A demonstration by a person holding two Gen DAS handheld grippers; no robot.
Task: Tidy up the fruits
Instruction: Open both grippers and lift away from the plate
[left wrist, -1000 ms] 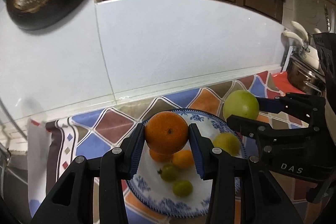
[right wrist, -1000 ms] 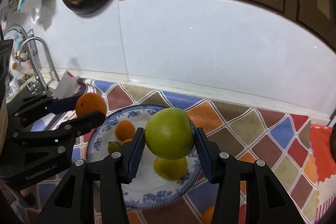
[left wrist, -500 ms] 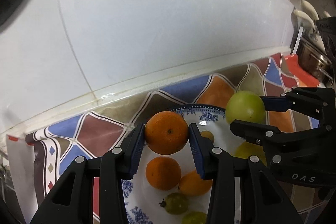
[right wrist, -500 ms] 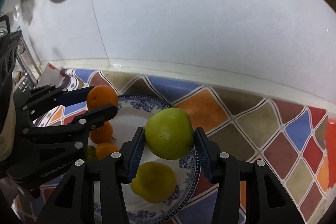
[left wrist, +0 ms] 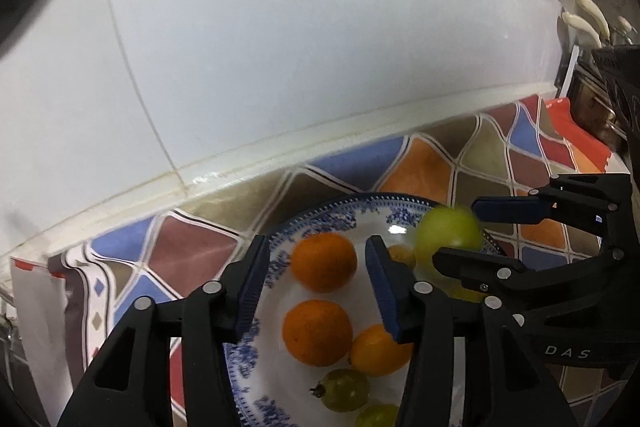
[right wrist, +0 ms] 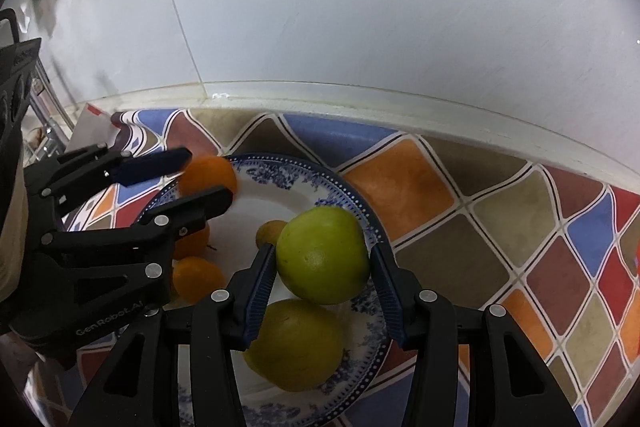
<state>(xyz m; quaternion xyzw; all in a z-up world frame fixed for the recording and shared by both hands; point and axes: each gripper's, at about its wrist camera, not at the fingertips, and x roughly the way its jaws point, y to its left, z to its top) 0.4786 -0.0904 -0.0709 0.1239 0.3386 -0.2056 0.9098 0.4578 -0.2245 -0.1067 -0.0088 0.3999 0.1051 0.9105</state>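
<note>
1. An orange [left wrist: 324,261] sits on the far left part of the blue-patterned plate [left wrist: 280,259], between the spread fingers of the left tool [left wrist: 316,287], not touching them.
2. A second orange [left wrist: 317,332] lies just nearer, beside a small orange citrus [left wrist: 376,351].
3. Two small green fruits [left wrist: 345,389] lie at the plate's near side.
4. A large green fruit [right wrist: 323,255] sits between the right tool [right wrist: 323,287] fingers over the plate's right rim.
5. A yellow-green fruit [right wrist: 296,345] lies below it.

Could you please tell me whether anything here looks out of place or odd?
Nothing is spilled or damaged. One oddity: the round green apple, gripped by the right gripper, hangs over the rim of the blue-patterned white plate, not its middle. Released there, it might roll off.
</note>
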